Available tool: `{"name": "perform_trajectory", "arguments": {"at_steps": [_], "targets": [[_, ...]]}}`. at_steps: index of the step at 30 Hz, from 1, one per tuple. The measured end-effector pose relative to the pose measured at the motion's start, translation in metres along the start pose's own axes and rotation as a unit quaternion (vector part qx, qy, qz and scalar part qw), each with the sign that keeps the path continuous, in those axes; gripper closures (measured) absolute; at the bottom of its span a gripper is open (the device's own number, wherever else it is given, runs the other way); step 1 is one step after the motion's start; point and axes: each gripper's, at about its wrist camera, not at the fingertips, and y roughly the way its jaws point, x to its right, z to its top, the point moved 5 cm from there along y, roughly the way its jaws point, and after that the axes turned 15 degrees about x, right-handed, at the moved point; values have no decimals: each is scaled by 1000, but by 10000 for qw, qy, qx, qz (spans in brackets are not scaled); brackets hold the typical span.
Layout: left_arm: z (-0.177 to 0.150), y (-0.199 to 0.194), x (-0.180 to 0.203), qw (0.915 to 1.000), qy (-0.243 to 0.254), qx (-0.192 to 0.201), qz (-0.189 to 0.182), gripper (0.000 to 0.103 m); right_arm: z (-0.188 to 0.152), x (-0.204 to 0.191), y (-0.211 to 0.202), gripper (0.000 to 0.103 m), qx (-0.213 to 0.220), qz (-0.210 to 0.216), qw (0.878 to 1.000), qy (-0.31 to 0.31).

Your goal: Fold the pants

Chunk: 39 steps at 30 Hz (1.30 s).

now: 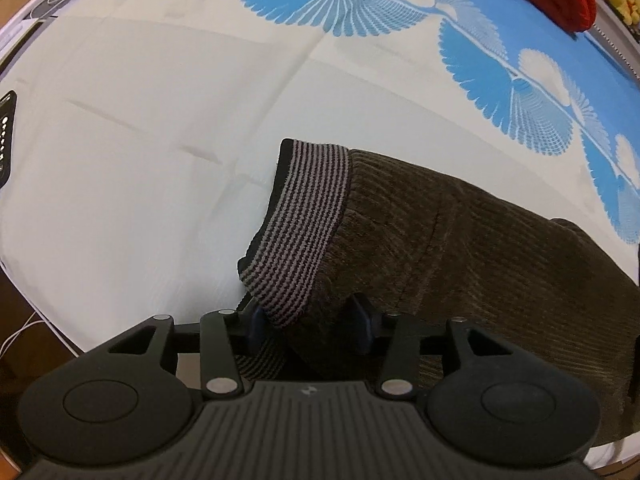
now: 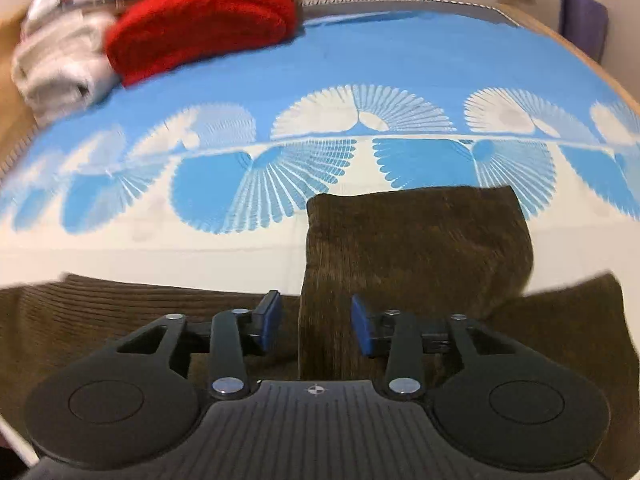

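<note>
The brown corduroy pants (image 1: pixel 460 248) lie on the bed sheet (image 1: pixel 140 160). Their striped grey-black waistband (image 1: pixel 304 220) is lifted and folded over. My left gripper (image 1: pixel 310 326) has the waistband end between its blue pads, jaws partly apart around the fabric. In the right wrist view a folded part of the pants (image 2: pixel 416 240) stands up between the jaws of my right gripper (image 2: pixel 314 324), whose blue pads (image 2: pixel 362 330) stand apart on each side of the cloth. More brown cloth (image 2: pixel 100 316) lies flat below.
The sheet is white with a blue fan pattern (image 2: pixel 320 80). A folded red blanket (image 2: pixel 204 20) and a white towel (image 2: pixel 60 68) lie at the far side. A black device (image 1: pixel 6 136) sits at the left edge.
</note>
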Motion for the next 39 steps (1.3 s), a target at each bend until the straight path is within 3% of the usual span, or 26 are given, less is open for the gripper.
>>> {"name": "perform_trajectory", "arguments": {"at_steps": [6, 12, 14, 15, 16, 18, 21, 23, 25, 27, 30, 35, 39], "targets": [[1, 9, 6, 9998, 149, -100, 99, 49, -6, -30, 52, 56, -347, -360, 9939, -987], [4, 15, 6, 9995, 174, -183, 166, 48, -19, -38, 71, 59, -590, -604, 9866, -1397], [4, 17, 7, 9994, 197, -195, 188, 48, -18, -32, 68, 72, -577, -725, 9865, -1351], [4, 17, 7, 9994, 206, -195, 196, 48, -17, -28, 65, 86, -569, -757, 9874, -1268], [3, 17, 7, 9994, 222, -188, 203, 48, -15, -22, 60, 93, -515, -795, 9894, -1100], [2, 15, 8, 9993, 265, -158, 219, 48, -6, -6, 46, 94, -252, -973, 9927, -666], [1, 10, 10, 9991, 329, -56, 278, 55, 19, 33, -1, 95, 532, -1409, 9878, 407], [2, 5, 10, 9988, 365, 68, 307, 71, 27, 65, -45, 96, 1117, -1739, 9721, 1107], [2, 0, 9, 9988, 374, 152, 265, 77, 18, 99, -82, 96, 1374, -1965, 9528, 1861], [1, -6, 9, 9988, 413, 194, 197, 78, -5, 130, -109, 97, 1286, -2057, 9361, 2547], [-2, -10, 10, 9985, 499, 204, 62, 78, -52, 168, -131, 97, 805, -2079, 9150, 3363], [-4, -2, 3, 9990, 417, -18, -151, 73, -119, 197, -127, 96, -177, -1739, 8970, 4061], [-5, 2, -1, 9995, 32, -162, -285, 62, -134, 216, -129, 87, -191, -1629, 8777, 4502]]}}
